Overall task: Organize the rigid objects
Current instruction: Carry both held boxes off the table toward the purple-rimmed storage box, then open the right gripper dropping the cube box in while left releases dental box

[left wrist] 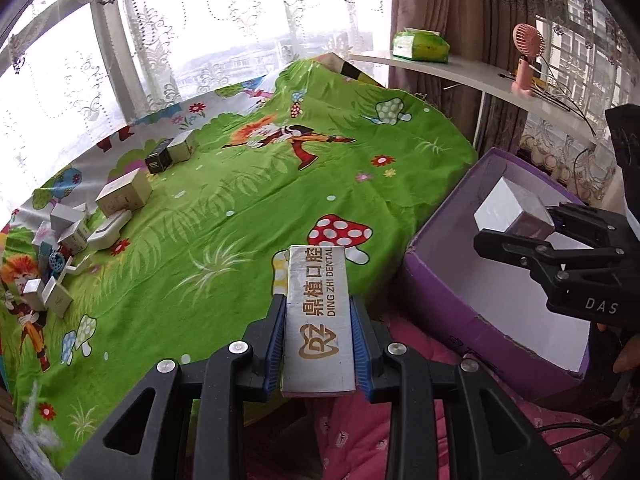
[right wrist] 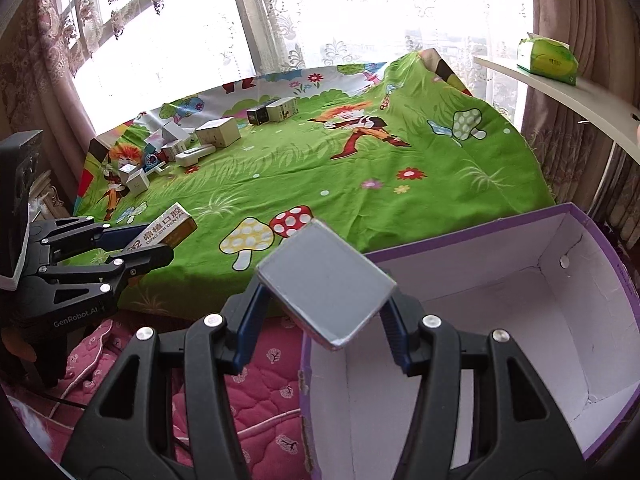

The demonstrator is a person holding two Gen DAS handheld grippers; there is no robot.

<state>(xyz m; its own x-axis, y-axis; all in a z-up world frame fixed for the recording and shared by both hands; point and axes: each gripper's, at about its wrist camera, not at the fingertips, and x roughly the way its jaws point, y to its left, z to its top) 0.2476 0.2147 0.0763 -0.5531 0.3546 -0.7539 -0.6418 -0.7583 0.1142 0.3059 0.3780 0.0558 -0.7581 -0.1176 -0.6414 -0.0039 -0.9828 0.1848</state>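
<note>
The left gripper (left wrist: 318,322) pinches a long silver cardboard box printed "DING ZHI DENTAL" (left wrist: 318,316) over the near edge of the green cartoon-print bedsheet (left wrist: 248,200). Only the right wrist view shows the purple-sided, white-lined cardboard box (right wrist: 560,320) empty inside; the right gripper (right wrist: 326,300) clamps a grey square carton (right wrist: 326,286) above its near-left corner. Small white and black cartons (left wrist: 120,196) cluster near the sheet's far-left edge, their labels unreadable.

A home bedroom: a bright green cartoon-print cotton bedsheet (left wrist: 248,200) over pink quilted bedding (right wrist: 260,392), white lace window curtains (left wrist: 192,40) at 12 o'clock, small pink plastic desk fan (left wrist: 526,56) at 2 o'clock
</note>
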